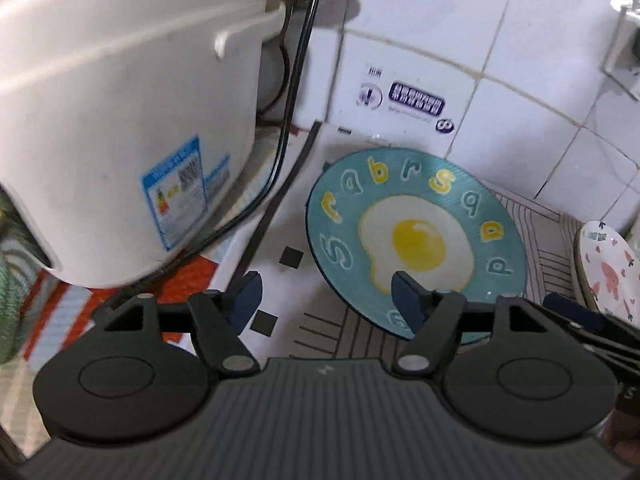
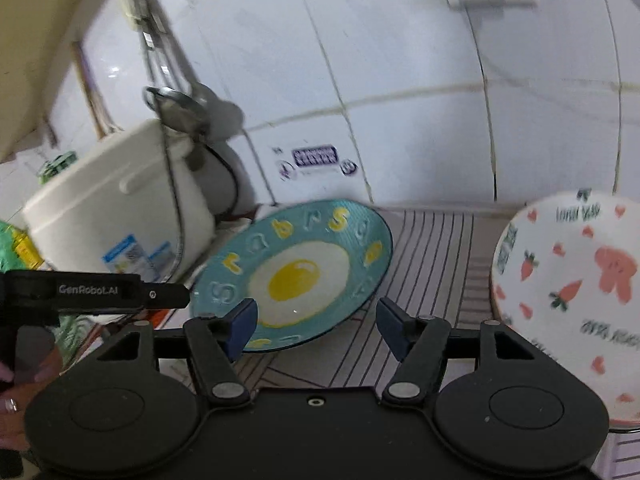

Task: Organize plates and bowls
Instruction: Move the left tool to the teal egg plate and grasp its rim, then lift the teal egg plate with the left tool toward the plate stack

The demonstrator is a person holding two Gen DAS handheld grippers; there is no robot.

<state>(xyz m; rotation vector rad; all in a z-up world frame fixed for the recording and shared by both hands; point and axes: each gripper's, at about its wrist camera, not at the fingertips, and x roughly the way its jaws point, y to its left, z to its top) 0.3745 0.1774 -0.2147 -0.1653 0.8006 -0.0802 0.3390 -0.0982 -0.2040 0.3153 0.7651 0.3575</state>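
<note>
A teal plate with a fried-egg picture and letters (image 1: 416,236) lies on the striped mat, just ahead of my left gripper (image 1: 326,300), which is open and empty with its right finger over the plate's near rim. The plate shows in the right wrist view (image 2: 296,272) too. My right gripper (image 2: 316,326) is open and empty, its left finger over the plate's near edge. A white dish with pink rabbits and carrots (image 2: 568,300) stands at the right; it shows at the right edge of the left wrist view (image 1: 608,272).
A white rice cooker (image 1: 116,128) with black cords (image 1: 292,120) stands left of the plate. A tiled wall (image 1: 460,32) with a purple sticker (image 1: 416,100) runs behind. The striped mat (image 2: 432,248) covers the counter. The left gripper's body (image 2: 100,292) reaches in at the left.
</note>
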